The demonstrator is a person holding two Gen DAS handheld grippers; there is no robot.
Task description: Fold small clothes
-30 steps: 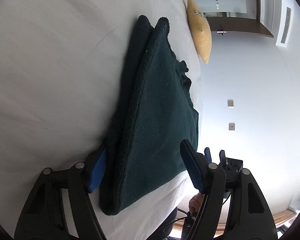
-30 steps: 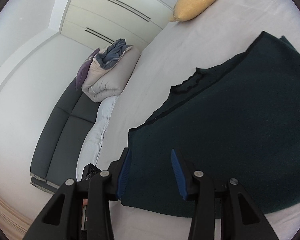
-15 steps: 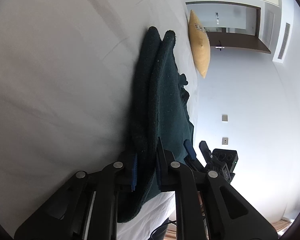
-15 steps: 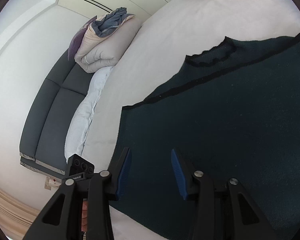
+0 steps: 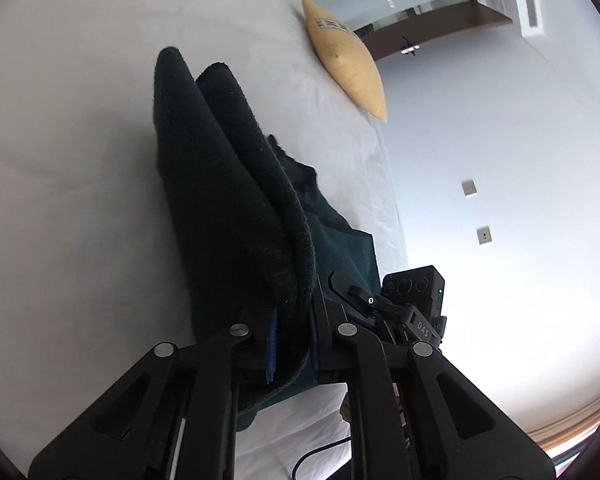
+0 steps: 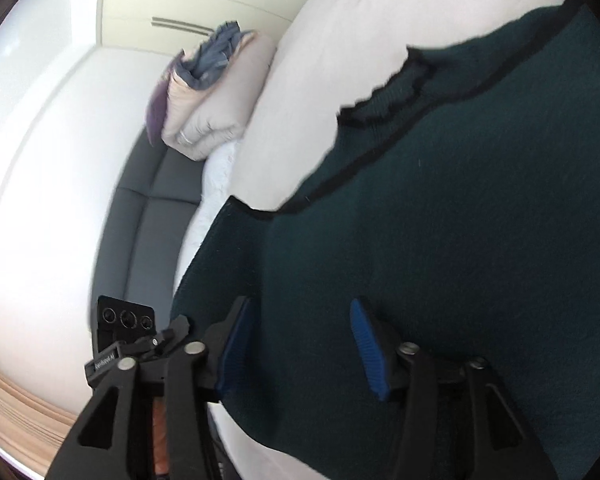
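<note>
the left gripper (image 5: pixel 294 334) is clamping a folded edge of the dark green sweater (image 5: pixel 228 200) lying on the white bed (image 5: pixel 80 140); the right gripper (image 6: pixel 300 344), jaws just widening, is hovering over the sweater near the bed's edge, gripping nothing.

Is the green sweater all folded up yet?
Not yet. The green sweater lies mostly spread on the bed, one edge lifted by the left hand-held gripper.

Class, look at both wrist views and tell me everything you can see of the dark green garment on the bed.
The dark green garment is a thick, fuzzy knit with black trim along its edges and neckline. It lies spread on the white bed. One edge is bunched into folds and pinched between the pads of the left gripper, raised off the sheet. The right gripper hovers over another part with jaws apart, having just opened wider, its pads not pressing the cloth.
</note>
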